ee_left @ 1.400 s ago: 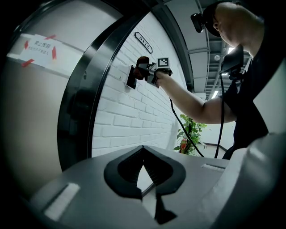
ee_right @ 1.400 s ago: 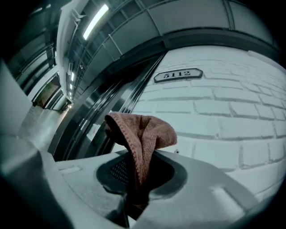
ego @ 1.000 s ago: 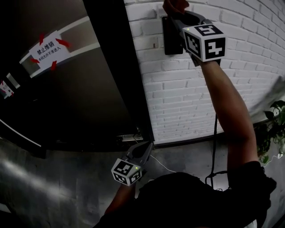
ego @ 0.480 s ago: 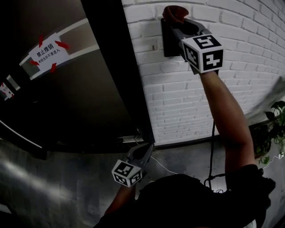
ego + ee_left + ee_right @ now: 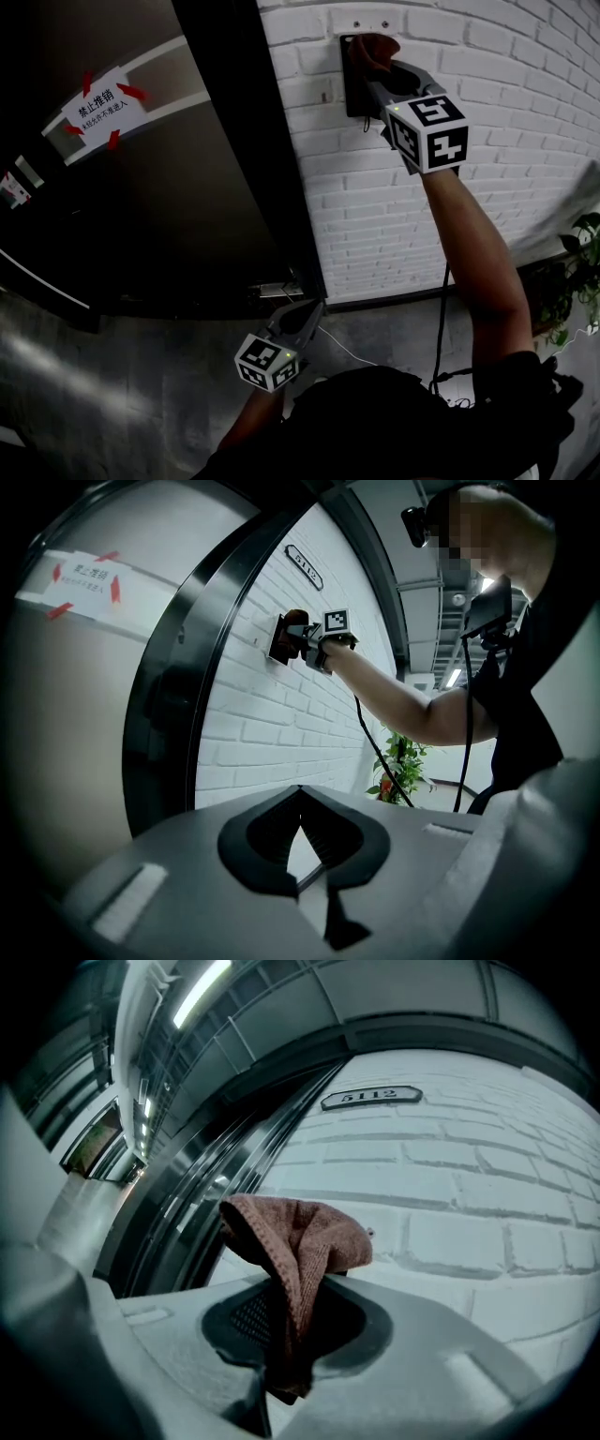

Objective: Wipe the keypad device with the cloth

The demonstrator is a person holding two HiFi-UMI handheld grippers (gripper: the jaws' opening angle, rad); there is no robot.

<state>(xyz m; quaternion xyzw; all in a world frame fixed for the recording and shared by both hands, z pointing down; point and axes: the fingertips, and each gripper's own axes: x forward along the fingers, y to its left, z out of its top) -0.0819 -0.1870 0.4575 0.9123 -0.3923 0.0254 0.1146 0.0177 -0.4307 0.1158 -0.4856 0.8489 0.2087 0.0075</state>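
Observation:
A dark keypad device (image 5: 354, 80) (image 5: 278, 637) hangs on the white brick wall (image 5: 487, 103). My right gripper (image 5: 380, 67) (image 5: 302, 641) is raised against it, shut on a reddish-brown cloth (image 5: 372, 49) (image 5: 295, 1241) that bunches over the device's upper part. In the right gripper view the cloth fills the jaws and hides most of the device. My left gripper (image 5: 302, 317) (image 5: 302, 855) hangs low near the floor, shut with nothing in it, pointing toward the wall.
A dark metal door (image 5: 169, 187) with a white notice (image 5: 98, 101) stands left of the wall. A number plate (image 5: 370, 1098) sits above the device. A potted plant (image 5: 572, 272) is at the right. A cable (image 5: 448, 309) hangs beside my right arm.
My right gripper has slid down the keypad device with the cloth. The left gripper has stayed where it was.

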